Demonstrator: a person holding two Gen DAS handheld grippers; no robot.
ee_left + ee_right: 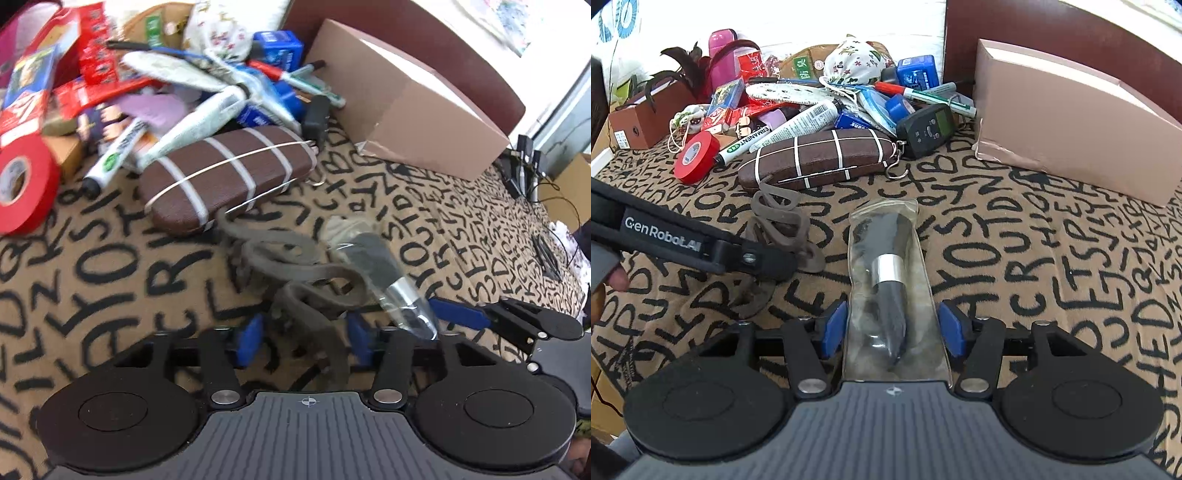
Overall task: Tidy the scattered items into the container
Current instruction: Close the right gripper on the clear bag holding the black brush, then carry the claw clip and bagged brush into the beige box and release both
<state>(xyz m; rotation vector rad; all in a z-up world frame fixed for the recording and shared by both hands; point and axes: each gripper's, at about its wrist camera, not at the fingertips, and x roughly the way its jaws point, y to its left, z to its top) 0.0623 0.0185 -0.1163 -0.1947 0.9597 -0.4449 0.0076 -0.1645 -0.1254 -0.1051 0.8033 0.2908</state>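
A grey-brown looped strap (295, 266) lies on the lettered blanket, and one end runs between the blue pads of my left gripper (306, 339). The pads stand apart from the strap, so that gripper is open. In the right wrist view one black finger of the left gripper (764, 260) rests over the strap (779, 221). A clear pouch with a black brush (892, 280) lies flat between the pads of my right gripper (894, 328). Its edges run close to both pads, with no squeeze visible. The tan cardboard box (1071, 122) stands at the back right.
A pile lies at the back left: a brown striped glasses case (820, 158), a red tape roll (696, 155), markers, a tube, blue boxes, a floral pouch (853, 62) and a black handheld meter (929, 129). A dark red headboard (424, 40) rises behind the box.
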